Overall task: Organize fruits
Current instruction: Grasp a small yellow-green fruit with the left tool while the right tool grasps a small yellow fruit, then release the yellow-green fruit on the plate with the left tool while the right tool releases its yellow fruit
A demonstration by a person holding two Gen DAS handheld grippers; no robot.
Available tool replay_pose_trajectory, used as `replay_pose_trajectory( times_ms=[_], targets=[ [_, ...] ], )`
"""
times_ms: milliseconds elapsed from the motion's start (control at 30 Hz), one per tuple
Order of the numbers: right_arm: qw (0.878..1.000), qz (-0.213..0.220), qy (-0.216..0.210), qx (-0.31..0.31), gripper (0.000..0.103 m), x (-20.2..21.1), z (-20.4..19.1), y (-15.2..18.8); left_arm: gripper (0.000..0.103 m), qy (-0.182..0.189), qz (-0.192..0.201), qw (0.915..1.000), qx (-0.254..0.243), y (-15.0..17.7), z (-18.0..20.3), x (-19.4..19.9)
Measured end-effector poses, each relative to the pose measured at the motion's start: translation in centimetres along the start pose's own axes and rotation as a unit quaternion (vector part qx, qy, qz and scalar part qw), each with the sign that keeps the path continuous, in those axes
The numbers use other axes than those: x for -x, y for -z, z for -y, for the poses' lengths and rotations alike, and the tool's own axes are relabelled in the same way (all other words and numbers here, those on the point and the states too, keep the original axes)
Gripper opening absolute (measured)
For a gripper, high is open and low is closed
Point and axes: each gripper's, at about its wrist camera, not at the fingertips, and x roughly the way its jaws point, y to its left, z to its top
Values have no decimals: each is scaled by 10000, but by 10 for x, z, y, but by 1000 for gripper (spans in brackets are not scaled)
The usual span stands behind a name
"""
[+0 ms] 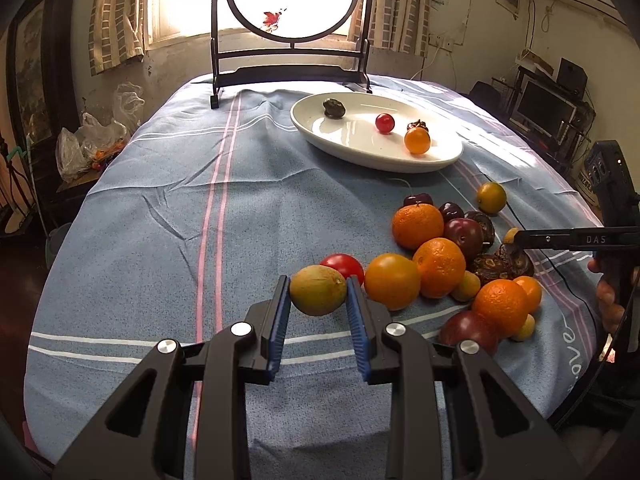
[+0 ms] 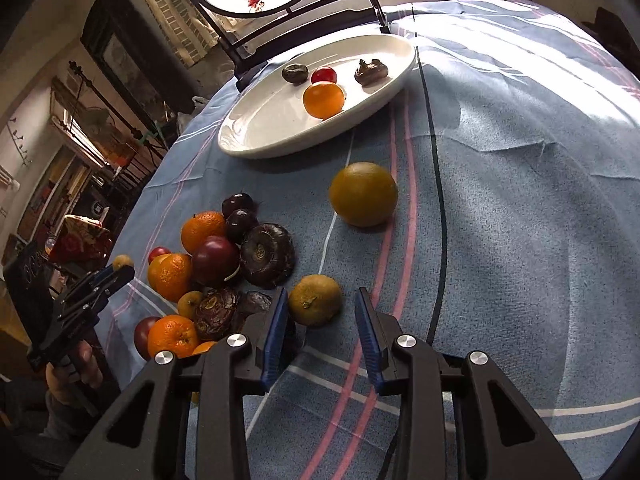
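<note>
My left gripper (image 1: pixel 318 290) is shut on a small yellow-green fruit (image 1: pixel 318 290), held just above the blue cloth beside the fruit pile (image 1: pixel 440 264) of oranges, plums, a tomato and dark water chestnuts. My right gripper (image 2: pixel 322 304) is open, its jaws around a small yellow-green fruit (image 2: pixel 315 300) lying on the cloth, touching the left pad only. A larger yellow-orange fruit (image 2: pixel 363 194) lies alone beyond it. The white oval plate (image 1: pixel 360 152) at the back holds an orange fruit (image 1: pixel 417 141), a red tomato (image 1: pixel 385 123) and two dark chestnuts. The left gripper also shows in the right wrist view (image 2: pixel 120 270).
A round painted screen on a black stand (image 1: pixel 290 68) stands at the table's far edge behind the plate. A thin black cable (image 2: pixel 438 184) runs across the cloth right of the plate. The right gripper body (image 1: pixel 576 238) reaches in over the pile's right side.
</note>
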Motion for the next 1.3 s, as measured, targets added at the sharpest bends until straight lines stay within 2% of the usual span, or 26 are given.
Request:
replay_pose_trajectory(
  times_ms=[167,433,567,633,767,900,1067,1167,1233,1300],
  targets=[
    [9999,79,-143,-8,27,0,-1,1,27,-12,6,10000,35,0,-1,2],
    [9940,760,503,612,27,35,-27,10,27,-8,90,10000,-1,-4,2,8],
    [9906,973,613,736,27,52,-29,2,27,42,186,9998,-76,-16,10,10],
    [9889,1060,681,789,27,58,-29,-11,27,111,199,9996,-147,-28,17,7],
    [9889,1133,583,768,27,60,-30,-47,27,565,214,9981,-156,-62,25,-10],
    [9918,1010,459,630,27,38,-28,-92,27,725,153,9972,-71,-102,30,-41],
    [9934,788,642,524,27,-7,-17,-142,27,640,-125,9979,-29,-145,38,-98],
    [9940,717,724,398,32,-25,-10,-160,29,496,-428,9978,35,-158,39,-133],
    [9919,835,842,446,36,-23,-14,-163,34,475,-467,9976,166,-162,34,-139],
    [9906,954,816,550,36,-12,-21,-158,39,497,-354,9976,315,-165,27,-130]
  ],
)
